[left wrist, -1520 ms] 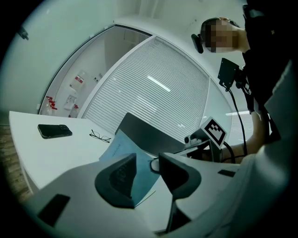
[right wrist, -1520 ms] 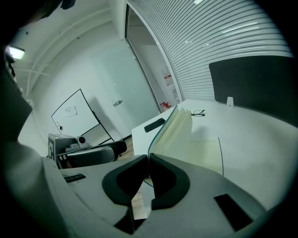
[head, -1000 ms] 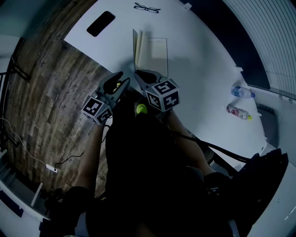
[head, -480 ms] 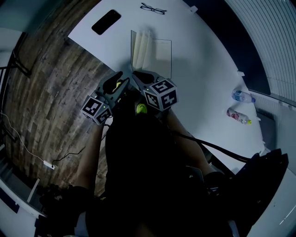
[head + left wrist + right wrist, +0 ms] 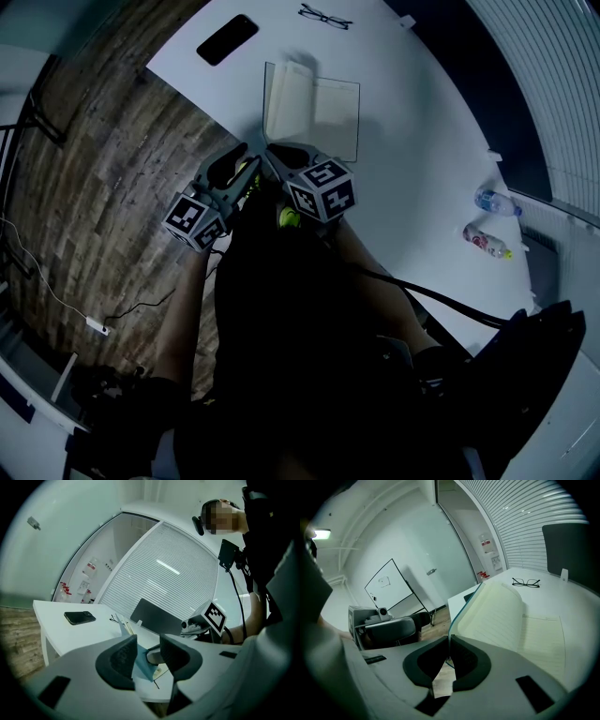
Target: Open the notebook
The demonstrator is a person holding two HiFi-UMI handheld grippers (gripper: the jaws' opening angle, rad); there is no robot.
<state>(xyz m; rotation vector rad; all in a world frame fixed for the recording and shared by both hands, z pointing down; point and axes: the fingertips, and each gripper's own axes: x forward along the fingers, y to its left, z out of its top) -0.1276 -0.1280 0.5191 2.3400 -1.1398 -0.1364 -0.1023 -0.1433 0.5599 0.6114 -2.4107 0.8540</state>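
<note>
The notebook (image 5: pixel 328 112) lies on the white table (image 5: pixel 422 150), its teal cover and cream pages (image 5: pixel 286 98) lifted at the left. In the right gripper view my right gripper (image 5: pixel 447 652) is shut on the cover's thin teal edge (image 5: pixel 457 611), with lined pages (image 5: pixel 520 630) fanned beyond. In the head view the right gripper (image 5: pixel 272 152) sits at the notebook's near left corner. My left gripper (image 5: pixel 246 159) is just left of it, near the table edge. Its jaws (image 5: pixel 147 656) stand open, and the teal cover (image 5: pixel 143 663) shows in the gap without touching the pads.
A black phone (image 5: pixel 227 38) and glasses (image 5: pixel 325 16) lie at the table's far end. Two bottles (image 5: pixel 487 220) lie on the table at the right. Wooden floor (image 5: pixel 103 178) runs along the table's left edge. A dark panel (image 5: pixel 157 616) stands behind the table.
The lifted cover and pages have swung further open to the left. Both grippers have shifted slightly with it.
</note>
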